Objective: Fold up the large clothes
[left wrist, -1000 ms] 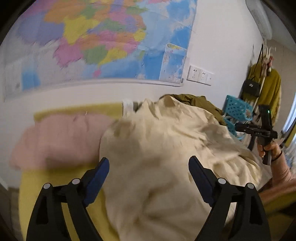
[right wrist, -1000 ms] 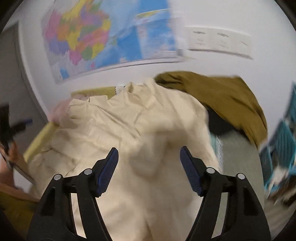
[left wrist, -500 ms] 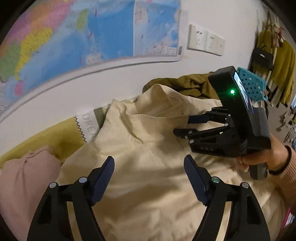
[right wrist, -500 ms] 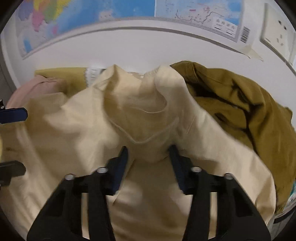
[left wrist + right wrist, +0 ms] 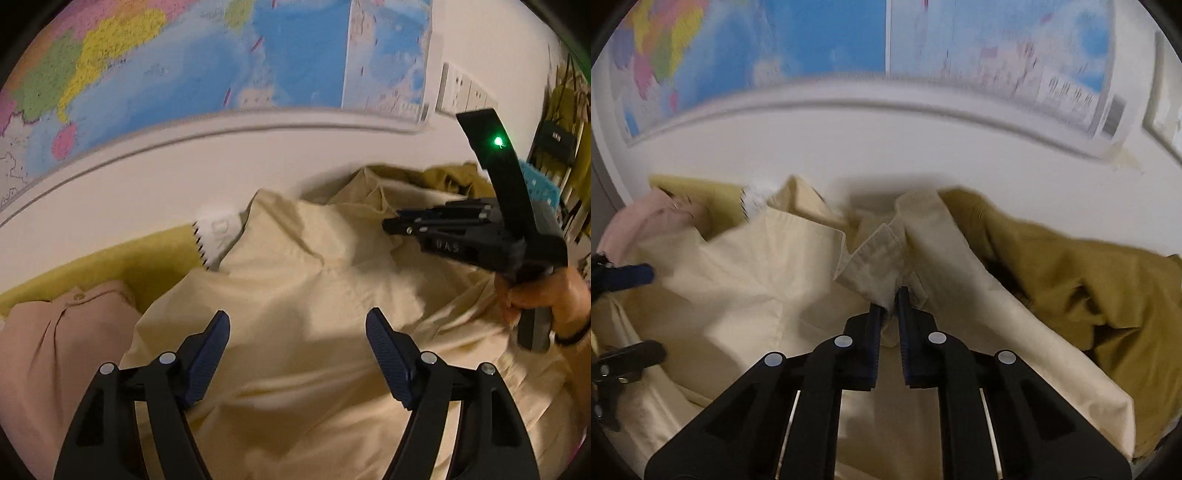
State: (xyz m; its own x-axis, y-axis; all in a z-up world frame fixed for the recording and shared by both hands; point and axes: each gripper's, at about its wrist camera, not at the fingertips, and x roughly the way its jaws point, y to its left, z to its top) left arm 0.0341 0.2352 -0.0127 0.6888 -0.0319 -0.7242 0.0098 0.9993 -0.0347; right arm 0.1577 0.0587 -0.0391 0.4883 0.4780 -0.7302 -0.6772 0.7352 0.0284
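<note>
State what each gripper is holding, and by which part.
Right gripper, jaws closing, pinches the cream shirt at its collar. Left gripper is open, holding nothing.

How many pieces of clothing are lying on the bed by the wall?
3. A cream shirt in the middle, its collar pinched by the closing right gripper; a pink garment to its left; an olive-brown one to its right. More may lie underneath.
</note>
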